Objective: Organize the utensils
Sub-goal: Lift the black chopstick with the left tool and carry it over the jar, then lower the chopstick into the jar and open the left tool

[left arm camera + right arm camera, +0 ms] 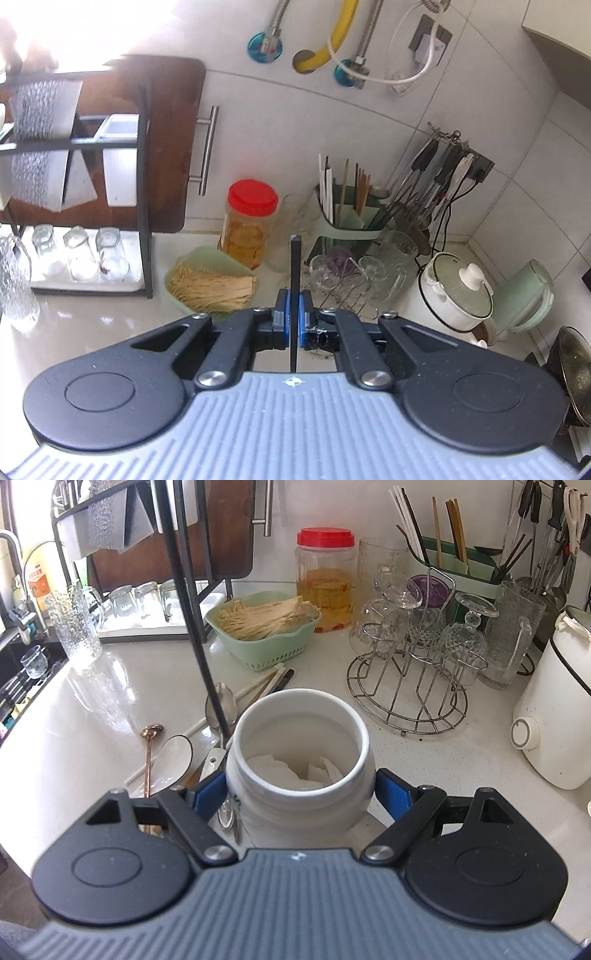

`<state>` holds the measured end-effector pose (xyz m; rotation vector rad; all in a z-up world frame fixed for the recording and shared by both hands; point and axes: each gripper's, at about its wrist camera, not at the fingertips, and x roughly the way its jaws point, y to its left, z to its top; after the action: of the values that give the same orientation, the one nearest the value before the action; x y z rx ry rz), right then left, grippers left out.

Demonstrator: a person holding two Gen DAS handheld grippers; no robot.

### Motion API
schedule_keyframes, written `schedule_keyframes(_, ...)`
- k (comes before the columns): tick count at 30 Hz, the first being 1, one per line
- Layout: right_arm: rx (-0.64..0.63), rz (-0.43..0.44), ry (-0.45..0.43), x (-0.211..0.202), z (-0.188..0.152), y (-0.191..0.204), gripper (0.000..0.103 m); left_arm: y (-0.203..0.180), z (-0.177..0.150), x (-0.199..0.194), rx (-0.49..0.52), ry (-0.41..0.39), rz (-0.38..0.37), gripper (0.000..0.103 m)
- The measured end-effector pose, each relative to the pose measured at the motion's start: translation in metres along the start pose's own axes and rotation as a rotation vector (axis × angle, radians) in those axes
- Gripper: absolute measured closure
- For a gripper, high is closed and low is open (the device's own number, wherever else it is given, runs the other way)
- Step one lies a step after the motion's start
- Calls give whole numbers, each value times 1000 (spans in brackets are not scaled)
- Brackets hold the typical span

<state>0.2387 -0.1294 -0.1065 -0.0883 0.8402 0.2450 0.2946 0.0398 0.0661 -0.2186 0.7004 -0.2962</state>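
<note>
My left gripper (294, 317) is shut on a thin black chopstick (295, 266), held upright high above the counter. The same chopstick shows in the right wrist view (192, 627) as a long dark rod reaching down beside the jar. My right gripper (301, 794) is shut on a white ceramic jar (301, 746) standing on the counter, with white paper inside. Left of the jar lie loose utensils: a metal spoon (220, 705), a white ceramic spoon (173, 757), a copper spoon (149, 746) and white chopsticks (258, 685).
A green basket of sticks (264, 627), a red-lidded jar (325, 579), a wire glass rack (410, 686), a green utensil holder (458, 565) and a white cooker (557, 716) crowd the counter's back and right. A black shelf rack (173, 554) and the sink (22, 672) stand left.
</note>
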Motion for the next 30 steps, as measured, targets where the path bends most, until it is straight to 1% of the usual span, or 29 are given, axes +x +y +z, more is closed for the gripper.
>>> schedule_keyframes(8, 2, -2, 1, 0, 0, 0, 14, -15, 15, -10, 17, -38, -28, 98)
schedule_keyframes(13, 2, -2, 0, 0, 0, 0, 14, -27, 16, -6, 36, -29, -55, 98)
schedule_keyframes(17, 5, 1, -13, 0, -2, 0, 14, -35, 9, 10, 53, 12, -63, 98)
schedule_keyframes(22, 5, 1, -15, 0, -2, -1, 14, -40, -5, 38, 67, 93, -64, 98)
schedule_keyframes(27, 6, 1, -16, 0, -2, -1, 14, -45, -18, 57, 89, 165, -62, 98)
schedule_keyframes(30, 7, 1, -22, -1, -2, -1, 14, -45, -25, 70, 88, 221, -77, 98)
